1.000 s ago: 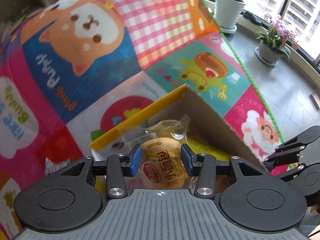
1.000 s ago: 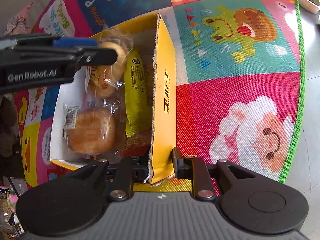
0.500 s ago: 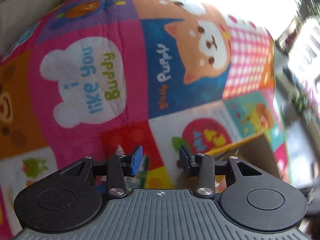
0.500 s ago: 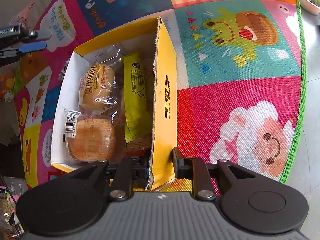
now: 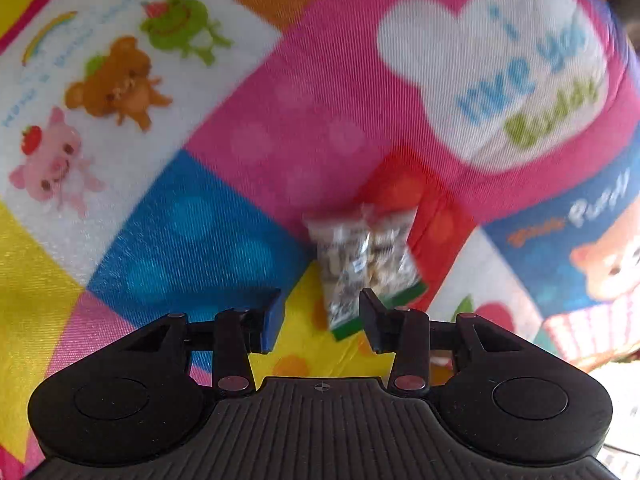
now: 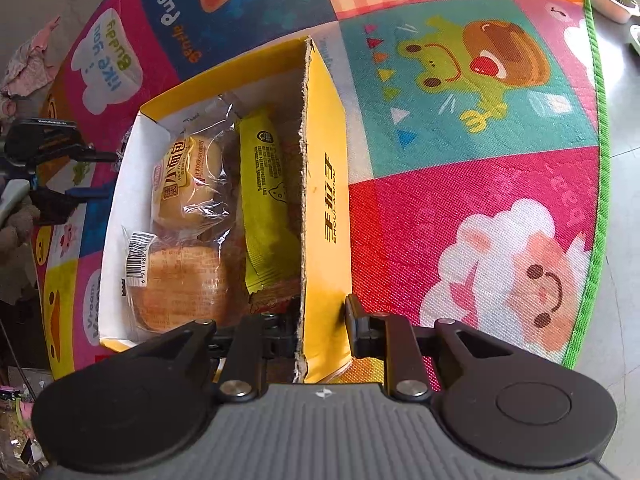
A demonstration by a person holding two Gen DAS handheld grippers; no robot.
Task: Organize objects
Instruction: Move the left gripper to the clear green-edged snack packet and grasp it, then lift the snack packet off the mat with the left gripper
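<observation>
At my right gripper (image 6: 322,324), jaws pinch the yellow box (image 6: 324,184) wall; its near corner is cut off by the tool. Inside lie bread packs (image 6: 188,184) and a yellow pouch (image 6: 266,200). Left gripper (image 5: 320,316) is spread, empty, over the blurred mat (image 5: 280,112); a small snack packet (image 5: 366,260), print unreadable, lies just beyond, open mat around.

**Open mat ahead of the left tool, box crowded at the right**

Ahead of the left gripper (image 5: 320,316): bare play mat (image 5: 248,128) all round, only a small snack packet (image 5: 366,264) lying just beyond the parted tips. At the right gripper (image 6: 322,320): yellow box wall (image 6: 324,200) between the fingers, bread packs (image 6: 188,184) and a yellow-green pouch (image 6: 268,208) filling the inside; clear mat on the outer side.
</observation>
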